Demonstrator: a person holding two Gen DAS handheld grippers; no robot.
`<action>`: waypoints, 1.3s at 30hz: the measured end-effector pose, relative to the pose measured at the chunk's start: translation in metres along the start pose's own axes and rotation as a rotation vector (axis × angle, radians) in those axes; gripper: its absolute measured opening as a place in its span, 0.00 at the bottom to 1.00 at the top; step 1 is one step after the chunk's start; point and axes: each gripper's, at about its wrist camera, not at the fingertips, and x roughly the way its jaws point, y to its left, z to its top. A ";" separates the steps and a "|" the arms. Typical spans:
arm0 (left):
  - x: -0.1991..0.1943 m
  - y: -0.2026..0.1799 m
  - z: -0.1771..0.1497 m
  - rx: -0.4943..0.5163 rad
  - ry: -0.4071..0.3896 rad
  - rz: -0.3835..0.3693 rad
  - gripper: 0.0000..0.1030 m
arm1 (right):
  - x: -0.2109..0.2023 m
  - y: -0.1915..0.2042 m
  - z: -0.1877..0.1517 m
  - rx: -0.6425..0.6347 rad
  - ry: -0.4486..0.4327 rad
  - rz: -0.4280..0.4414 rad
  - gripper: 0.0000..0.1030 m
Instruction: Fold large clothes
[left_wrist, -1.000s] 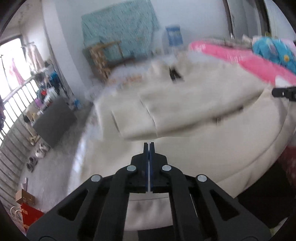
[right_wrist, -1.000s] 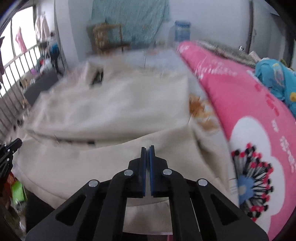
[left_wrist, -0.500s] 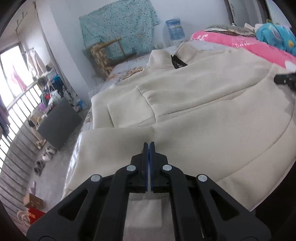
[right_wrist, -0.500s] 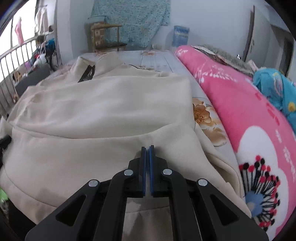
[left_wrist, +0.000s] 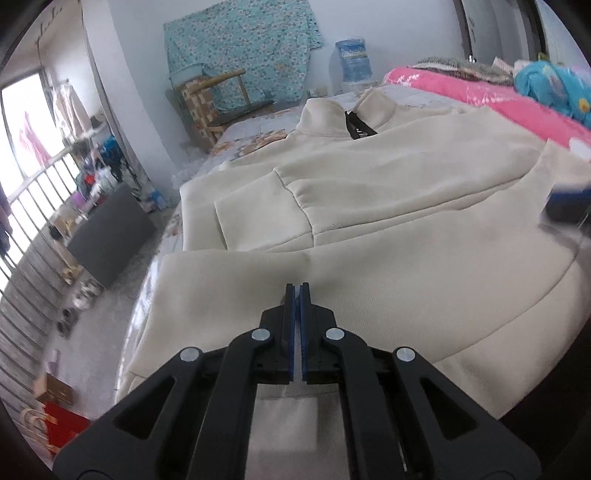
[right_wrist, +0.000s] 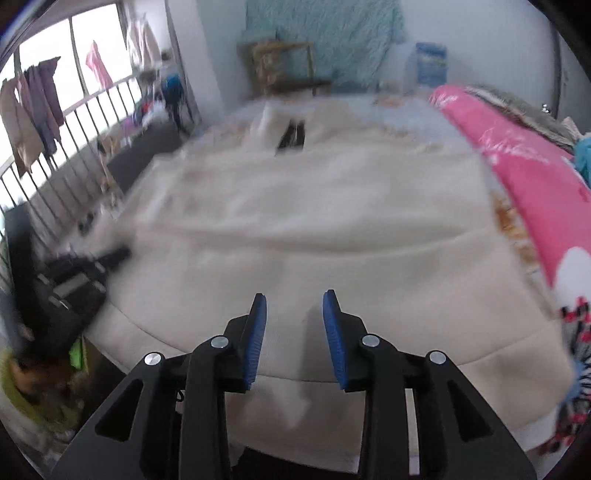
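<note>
Lying spread across the bed (left_wrist: 258, 129), the cream jacket (left_wrist: 388, 206) has its collar (left_wrist: 325, 114) at the far end and its hem nearest both cameras, with a lower band of cloth doubled up over the body.

Left side: the left gripper (left_wrist: 294, 291) hovers over the near left part of that band. Its jaws have just been opening and now show only a thin slit, with no cloth between the pads. Risk here: the jacket's left edge hangs close to the side of the bed, above the floor (left_wrist: 96, 332). A drag toward that side could pull the cloth over the edge and undo the fold.

Right side: the right gripper (right_wrist: 294, 301) has also just been opening its jaws; they stand clearly apart, empty, above the hem (right_wrist: 369, 369). Risk: if the pads close on the top layer only, the doubled band could peel apart and the fold line go crooked. The pink blanket (right_wrist: 517, 166) lies just beside the jacket's right edge and might get pinched along with it.

Hard to read: the right wrist view is blurred, so seams, sleeve edges and the dark label at the collar are smeared. In the left wrist view the right gripper is only a dark blue smear at the right border. The near hem disappears behind the gripper bodies in both views. Whether either gripper touches the cloth cannot be told.
</note>
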 end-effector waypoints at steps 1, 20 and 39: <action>-0.002 0.006 -0.001 -0.020 0.003 -0.012 0.09 | 0.003 -0.001 -0.002 0.003 -0.008 -0.004 0.31; -0.005 0.102 -0.040 -0.345 0.035 -0.027 0.07 | -0.029 -0.081 -0.004 0.134 -0.032 -0.298 0.26; -0.045 -0.001 -0.030 -0.101 0.063 -0.251 0.46 | -0.042 0.053 -0.039 -0.171 -0.034 0.023 0.48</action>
